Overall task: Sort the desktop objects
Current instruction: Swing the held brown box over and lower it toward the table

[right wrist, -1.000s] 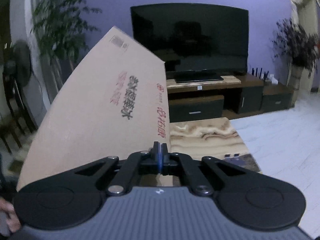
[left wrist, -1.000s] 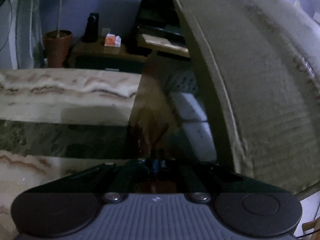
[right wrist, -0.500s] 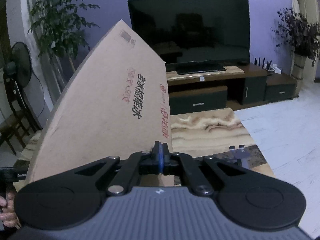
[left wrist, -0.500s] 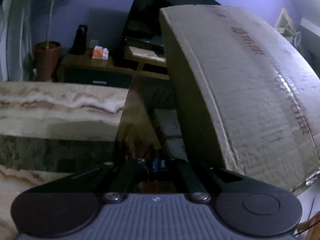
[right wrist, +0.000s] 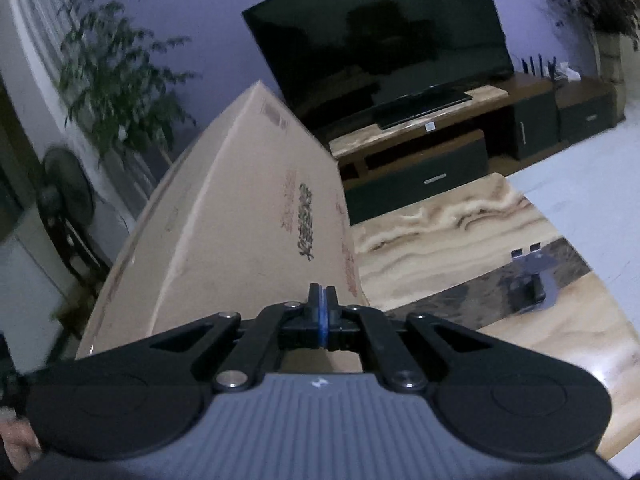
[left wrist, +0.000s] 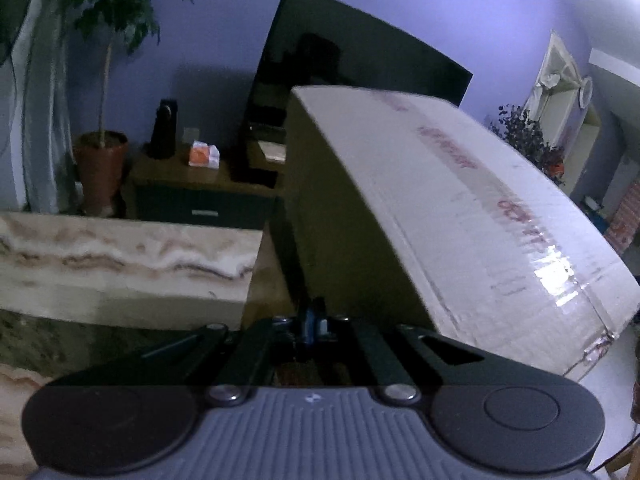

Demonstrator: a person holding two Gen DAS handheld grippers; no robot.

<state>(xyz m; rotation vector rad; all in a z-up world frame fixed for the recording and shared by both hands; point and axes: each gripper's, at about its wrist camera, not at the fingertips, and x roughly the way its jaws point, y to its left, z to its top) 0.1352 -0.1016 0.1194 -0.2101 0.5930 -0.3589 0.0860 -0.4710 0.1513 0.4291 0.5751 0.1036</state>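
The left gripper (left wrist: pixel 313 318) points forward and somewhat downward, its jaws pressed fully together with nothing visible between the blue pads. The right gripper (right wrist: pixel 322 312) is angled down likewise and rolled a little to one side, its jaws closed too. At the near left edge of the right wrist view, what seems to be a hand (right wrist: pixel 16 446) shows, blurred.

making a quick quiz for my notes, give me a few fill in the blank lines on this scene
1. The big box beside both grippers is made of ____.
2. The jaws of the right gripper are ____.
3. The screen of the television is ____.
4. The small grey stand sits on the ____ table.

Missing words: cardboard; shut; dark; marble
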